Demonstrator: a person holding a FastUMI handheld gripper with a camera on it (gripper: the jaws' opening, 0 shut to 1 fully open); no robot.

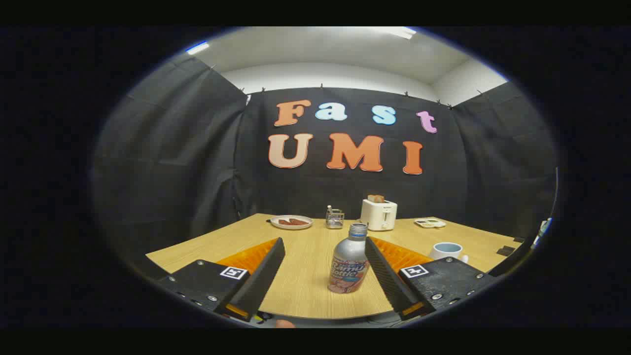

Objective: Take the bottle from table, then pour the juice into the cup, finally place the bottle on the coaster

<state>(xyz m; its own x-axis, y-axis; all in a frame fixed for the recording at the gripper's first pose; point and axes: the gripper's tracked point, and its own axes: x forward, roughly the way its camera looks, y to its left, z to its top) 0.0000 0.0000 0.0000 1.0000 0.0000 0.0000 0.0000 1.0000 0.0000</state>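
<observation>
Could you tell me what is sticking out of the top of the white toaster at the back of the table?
A brownish slice, apparently toast, pokes out of the toaster; its lower part sits hidden inside the slot. The hand-held gripper is open, with the bottle between its fingers.

You've got a light wood table (305,286): bottle (348,261) upright near the front edge, cup (447,250) toward its right edge. Along the back edge: plate (291,222), small rack (334,218), toaster (378,214), tray (430,223).

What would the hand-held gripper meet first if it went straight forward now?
Probably the bottle, standing upright between the open fingers of the hand-held gripper, nearer the right one. Depth is uncertain; the toaster lies far beyond.
</observation>
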